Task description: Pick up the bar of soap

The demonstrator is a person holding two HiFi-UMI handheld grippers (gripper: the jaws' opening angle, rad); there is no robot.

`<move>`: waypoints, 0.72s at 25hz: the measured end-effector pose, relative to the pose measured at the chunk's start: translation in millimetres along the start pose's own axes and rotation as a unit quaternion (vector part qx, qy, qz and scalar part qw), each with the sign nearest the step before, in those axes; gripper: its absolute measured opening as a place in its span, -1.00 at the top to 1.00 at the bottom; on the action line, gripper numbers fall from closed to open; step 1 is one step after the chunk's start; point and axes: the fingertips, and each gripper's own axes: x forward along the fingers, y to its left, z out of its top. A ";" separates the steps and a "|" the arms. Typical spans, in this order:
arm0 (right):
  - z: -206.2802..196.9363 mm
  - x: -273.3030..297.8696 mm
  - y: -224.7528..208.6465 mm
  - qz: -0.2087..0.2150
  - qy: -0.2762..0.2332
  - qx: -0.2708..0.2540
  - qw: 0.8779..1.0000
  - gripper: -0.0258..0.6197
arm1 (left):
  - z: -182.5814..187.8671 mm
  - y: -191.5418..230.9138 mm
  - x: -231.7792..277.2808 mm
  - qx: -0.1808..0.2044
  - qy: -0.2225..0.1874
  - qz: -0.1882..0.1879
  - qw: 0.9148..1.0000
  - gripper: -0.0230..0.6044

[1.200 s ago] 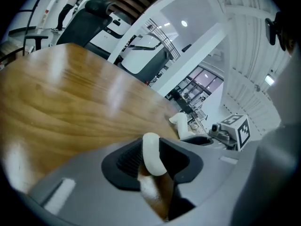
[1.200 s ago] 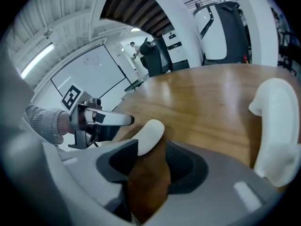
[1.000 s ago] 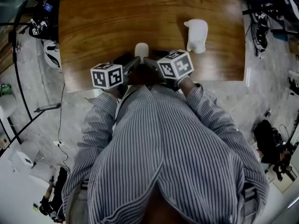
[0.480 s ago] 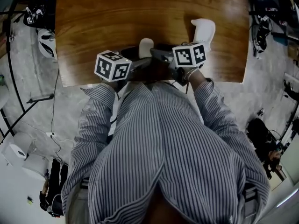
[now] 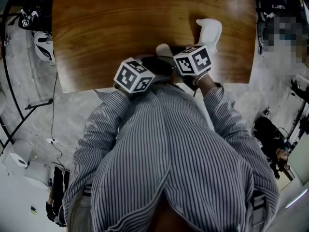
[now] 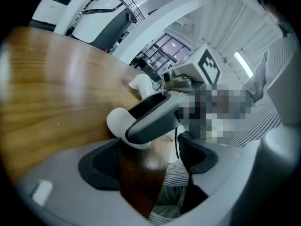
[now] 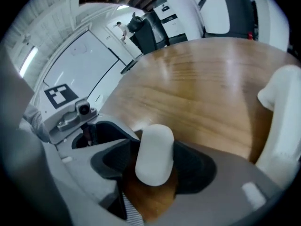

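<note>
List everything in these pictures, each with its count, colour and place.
table: 1, brown wood, ahead of the person.
soap: 1, white, at the table's near edge, between the right gripper's jaws.
white object: 1, white, shape unclear, on the table right of the soap.
floor: 1, grey, round the table.
gear: several pieces, dark, on the floor at the edges.
shirt: 1, striped, on the person.
marker cubes: 2, black and white, one on each gripper.
left gripper: 1, grey, left of the soap; jaws have just been opening, nothing between them.
right gripper: 1, grey; jaws have just been opening, yet a pad lies against each side of the soap.
</note>
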 end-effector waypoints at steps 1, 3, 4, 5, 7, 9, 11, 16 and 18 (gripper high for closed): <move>-4.3 0.1 -0.1 -0.013 0.013 -0.028 0.999 0.06 | -1.3 -2.8 3.9 0.004 0.009 -0.003 1.000 -0.34; -12.8 1.9 1.8 -0.048 0.042 -0.095 0.993 -0.03 | -4.5 -8.7 8.4 0.015 0.027 -0.017 0.999 -0.34; -16.6 4.2 2.6 -0.070 0.058 -0.133 0.987 -0.05 | -6.5 -11.6 8.9 0.021 0.036 -0.028 0.999 -0.34; -20.1 7.2 2.8 -0.096 0.075 -0.172 0.977 -0.05 | -8.6 -14.3 8.6 0.025 0.042 -0.041 0.998 -0.34; -26.0 13.0 1.6 -0.142 0.106 -0.238 0.955 -0.05 | -11.3 -17.5 5.3 0.019 0.044 -0.066 0.997 -0.33; -27.9 15.7 1.3 -0.157 0.113 -0.252 0.948 -0.05 | -10.8 -15.1 -4.1 0.002 0.026 -0.079 0.996 -0.30; -26.0 15.0 0.6 -0.154 0.107 -0.247 0.951 -0.05 | -7.6 -5.5 -18.2 -0.014 0.001 -0.074 0.997 -0.30; -22.0 9.4 -2.0 -0.147 0.064 -0.214 0.964 0.01 | 14.7 20.5 -45.5 -0.051 -0.070 -0.043 0.995 -0.22; -19.8 9.2 -1.3 -0.133 0.040 -0.178 0.974 0.01 | 24.6 25.3 -51.5 -0.051 -0.092 -0.031 0.994 -0.22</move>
